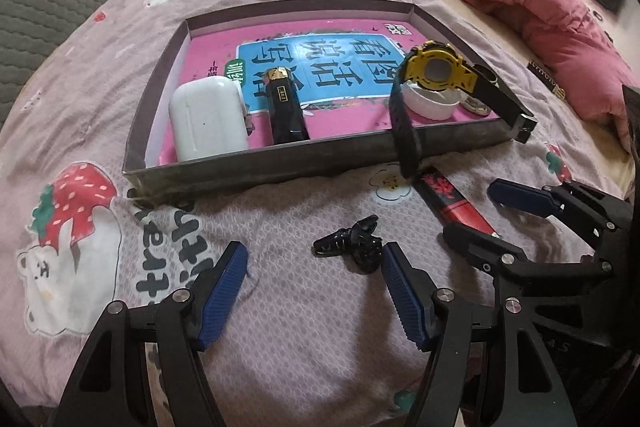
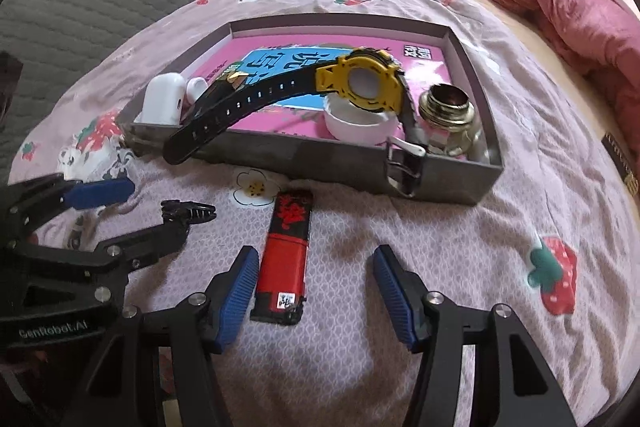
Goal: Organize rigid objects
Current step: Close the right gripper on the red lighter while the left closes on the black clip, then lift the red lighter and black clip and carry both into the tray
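Both claws spread, nothing pinched. Your right claw (image 2: 312,291) hangs over the red lighter (image 2: 285,259) on the bed: long axis runs w/ the fingers toward the tray (image 2: 304,155), lying nearer the left pad. Left claw (image 1: 314,291) is nearer the black hair clip (image 1: 352,243).

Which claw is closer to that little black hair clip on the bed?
Left. The left claw stands open right at the hair clip; the right claw is farther off, open around the red lighter.
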